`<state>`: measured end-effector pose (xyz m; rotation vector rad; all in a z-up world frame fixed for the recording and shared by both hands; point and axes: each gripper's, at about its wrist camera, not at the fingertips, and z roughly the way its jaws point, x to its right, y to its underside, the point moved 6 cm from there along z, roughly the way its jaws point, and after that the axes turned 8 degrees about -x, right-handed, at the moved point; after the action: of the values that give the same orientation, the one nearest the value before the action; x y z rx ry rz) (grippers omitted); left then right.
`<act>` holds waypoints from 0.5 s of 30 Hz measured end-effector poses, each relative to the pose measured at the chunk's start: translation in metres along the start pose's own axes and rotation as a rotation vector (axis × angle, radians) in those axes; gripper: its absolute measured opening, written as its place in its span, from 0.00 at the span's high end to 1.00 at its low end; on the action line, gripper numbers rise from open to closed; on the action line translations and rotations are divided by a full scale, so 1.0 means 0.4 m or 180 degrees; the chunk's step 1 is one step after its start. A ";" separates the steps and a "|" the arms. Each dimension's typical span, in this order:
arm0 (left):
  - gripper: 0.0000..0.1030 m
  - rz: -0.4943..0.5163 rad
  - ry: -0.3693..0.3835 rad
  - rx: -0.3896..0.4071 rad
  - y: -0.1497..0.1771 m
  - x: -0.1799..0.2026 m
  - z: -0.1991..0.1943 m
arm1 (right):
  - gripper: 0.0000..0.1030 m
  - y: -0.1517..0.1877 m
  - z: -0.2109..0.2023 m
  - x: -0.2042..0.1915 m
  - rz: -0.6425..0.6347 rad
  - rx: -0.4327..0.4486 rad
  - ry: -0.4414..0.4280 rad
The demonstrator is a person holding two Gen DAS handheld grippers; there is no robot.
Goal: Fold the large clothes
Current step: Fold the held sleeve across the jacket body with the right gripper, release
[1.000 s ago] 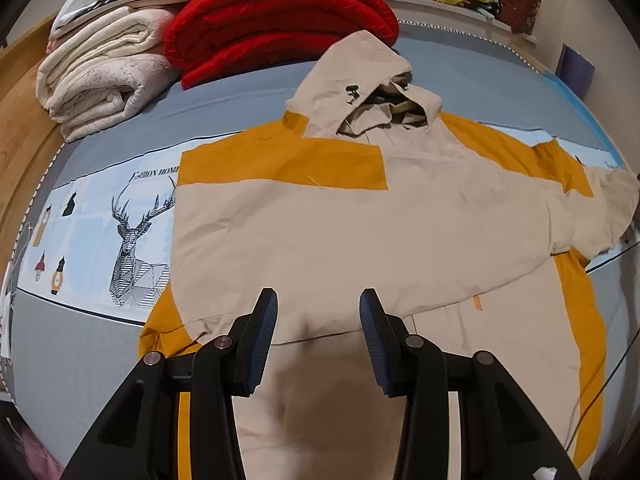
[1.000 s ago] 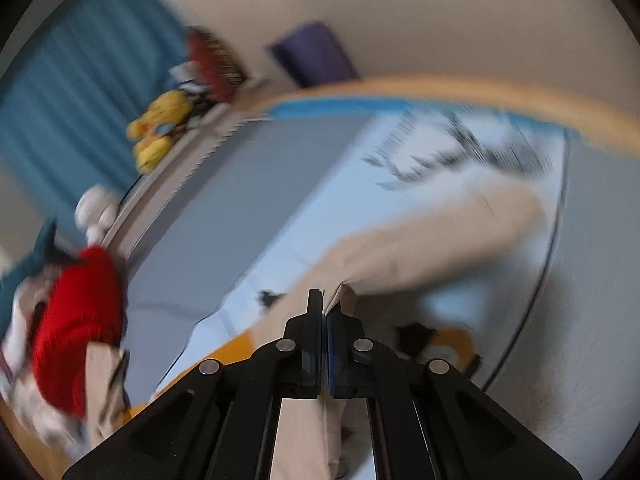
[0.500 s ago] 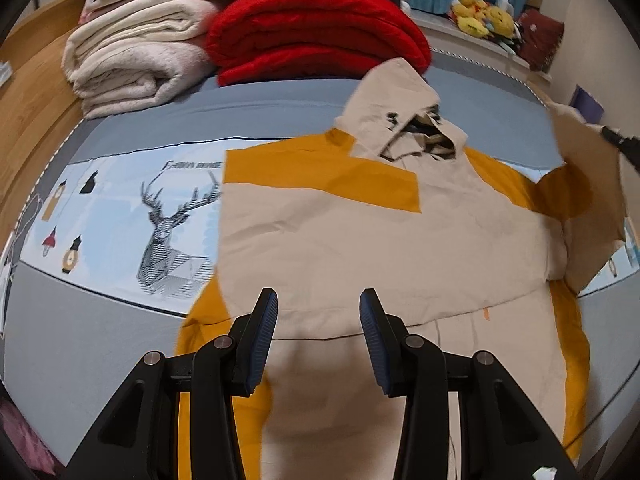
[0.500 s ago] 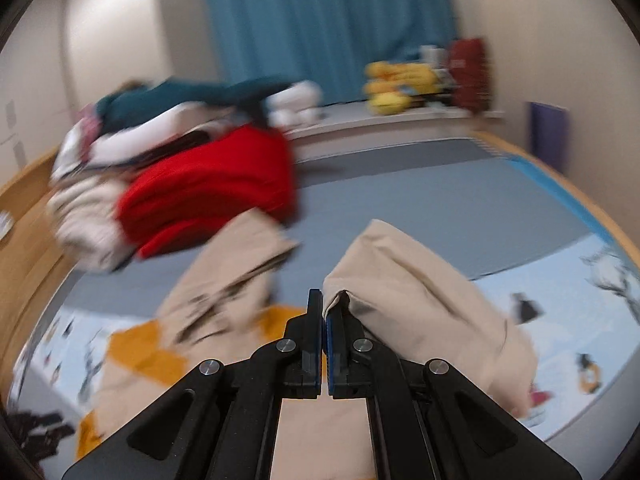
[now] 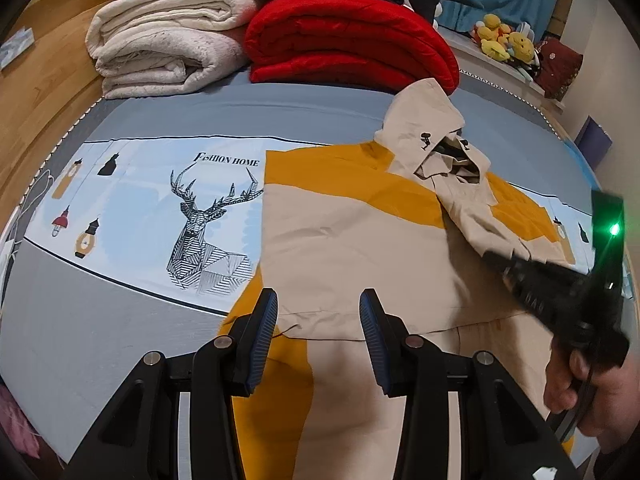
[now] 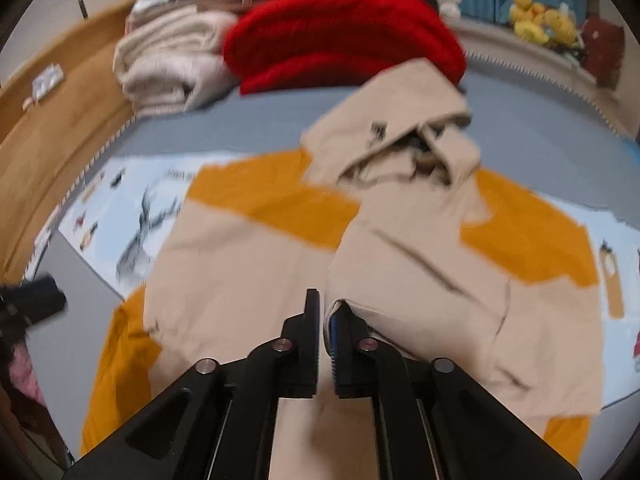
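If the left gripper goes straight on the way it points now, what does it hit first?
Most likely the beige and orange jacket spread on the bed: the open left gripper points down at its beige front, nothing between.

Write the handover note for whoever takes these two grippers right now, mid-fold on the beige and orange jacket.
Left gripper: open, empty, hovering over the near edge of the folded left sleeve.
Right gripper: its fingers have just been opening; the right sleeve's cuff lies at the right finger, and a gap shows between the fingers, so no firm grip.
Jacket: flat on the bed, hood pointing at the red blanket.
Done: both sleeves are folded in across the chest.
Left: back the right gripper away, then fold the body up, probably hem toward hood, and tuck or fold the hood.
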<state>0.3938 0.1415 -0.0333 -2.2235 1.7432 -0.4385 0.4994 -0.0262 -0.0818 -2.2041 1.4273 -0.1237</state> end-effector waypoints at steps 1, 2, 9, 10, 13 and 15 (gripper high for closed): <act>0.62 -0.0007 0.0004 0.0001 0.000 -0.006 -0.002 | 0.76 0.012 0.003 -0.004 0.0004 -0.0038 -0.0017; 0.62 -0.0017 0.0006 0.0002 -0.001 -0.012 -0.004 | 0.72 0.017 0.000 0.008 0.0012 -0.0055 -0.0026; 0.62 -0.0081 0.0035 0.0006 -0.006 -0.035 -0.010 | 0.49 0.035 -0.099 0.004 -0.0159 0.0016 0.0078; 0.62 -0.0083 0.0037 0.0008 -0.006 -0.036 -0.011 | 0.46 0.040 -0.119 0.000 -0.0202 0.0060 0.0112; 0.62 -0.0077 0.0042 0.0012 -0.006 -0.036 -0.013 | 0.42 0.050 -0.171 -0.008 -0.0300 0.0179 0.0188; 0.62 -0.0074 0.0042 0.0016 -0.006 -0.037 -0.015 | 0.41 0.058 -0.207 -0.007 -0.0332 0.0288 0.0250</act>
<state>0.3904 0.1561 -0.0277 -2.2446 1.7227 -0.4632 0.4508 -0.0613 -0.0201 -2.2209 1.3206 -0.3080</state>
